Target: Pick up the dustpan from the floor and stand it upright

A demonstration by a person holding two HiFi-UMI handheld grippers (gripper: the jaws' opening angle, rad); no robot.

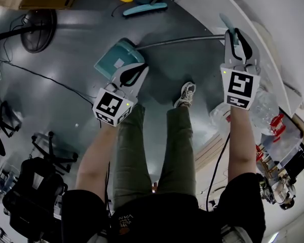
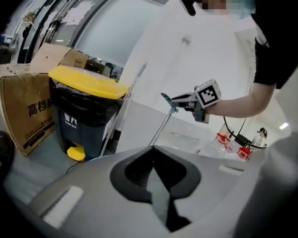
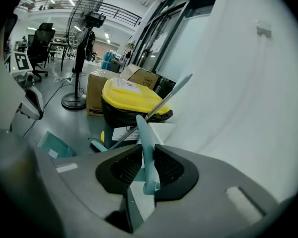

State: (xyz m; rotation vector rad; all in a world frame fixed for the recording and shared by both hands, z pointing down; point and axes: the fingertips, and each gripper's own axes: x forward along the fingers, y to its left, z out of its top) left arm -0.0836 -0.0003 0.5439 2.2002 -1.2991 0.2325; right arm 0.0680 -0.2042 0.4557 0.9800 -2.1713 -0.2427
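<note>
Grey floor [image 1: 66, 49], white wall along its right edge. A yellow-lidded bin [image 2: 87, 108] stands at the far edge, with cardboard boxes beside it.

The dustpan [image 1: 119, 58] looks to be held off the floor in front of the person's shoe [image 1: 185, 95], not yet upright. Its teal pan is on the person's left. The metal pole [image 1: 182, 40] runs roughly level across to the teal handle grip [image 3: 145, 152] on the right, so the long axis spans gripper to gripper.

Left gripper [image 1: 135, 74]: jaws pressed together at the pan end. A thin part sits between them, but which part of the pan can't be made out.

Right gripper [image 1: 235, 34]: jaws pinching the handle grip, which sticks up through them.

Each gripper has one end, with nothing in between. Judgement: standing it up means the handle end has to go above the pan. The right gripper raises the grip while the left lowers the pan base to the floor near the wall. The risk is the pan swinging if the left gripper lets go early.
</note>
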